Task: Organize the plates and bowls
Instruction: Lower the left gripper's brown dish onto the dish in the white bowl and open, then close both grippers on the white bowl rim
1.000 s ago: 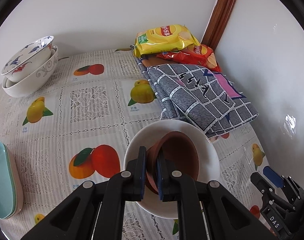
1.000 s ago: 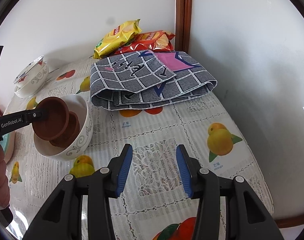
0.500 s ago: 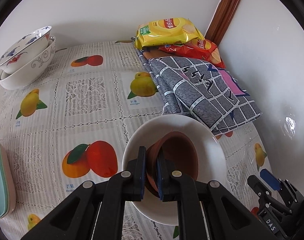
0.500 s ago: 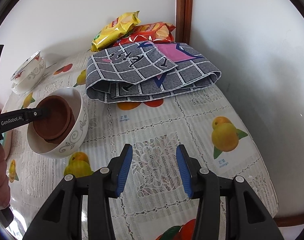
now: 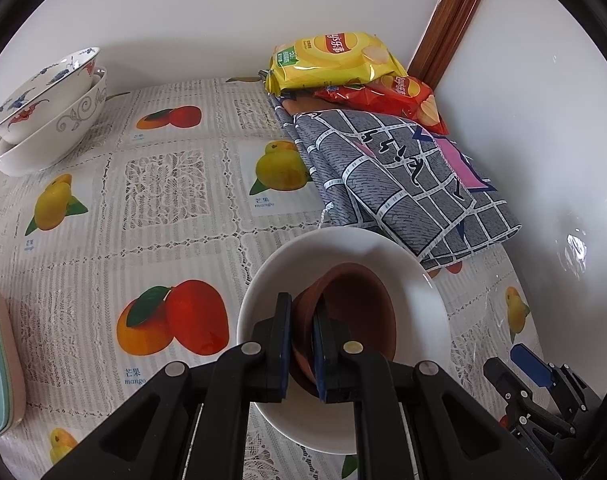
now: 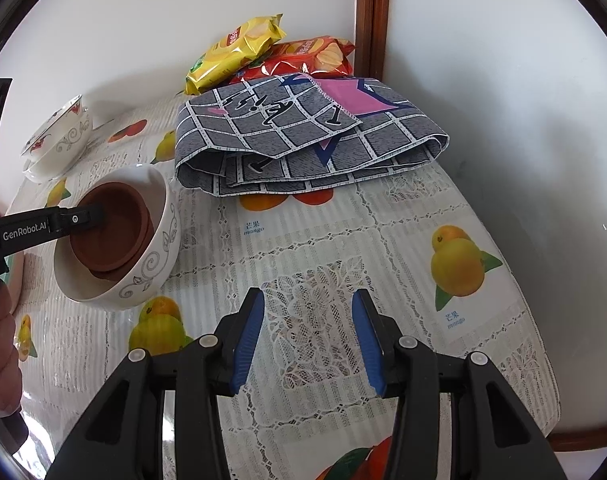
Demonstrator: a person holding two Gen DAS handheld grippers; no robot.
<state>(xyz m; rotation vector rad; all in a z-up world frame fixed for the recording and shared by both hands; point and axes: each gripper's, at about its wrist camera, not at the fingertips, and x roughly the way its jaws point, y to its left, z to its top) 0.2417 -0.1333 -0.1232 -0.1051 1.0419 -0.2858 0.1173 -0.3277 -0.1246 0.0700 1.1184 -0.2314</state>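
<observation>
The left gripper [image 5: 302, 340] pinches the near rim of a brown bowl [image 5: 359, 308] nested in the white bowl [image 5: 343, 248], at 6 o'clock in its view. Settle it level on the brown one beneath before releasing. The right gripper [image 6: 309, 340] hangs agape, empty.

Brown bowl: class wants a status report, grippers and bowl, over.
Left gripper shut on brown bowl, inside white bowl. Right gripper open, holding nothing, above tablecloth. Folded cloth beside white bowl, not touching.
</observation>
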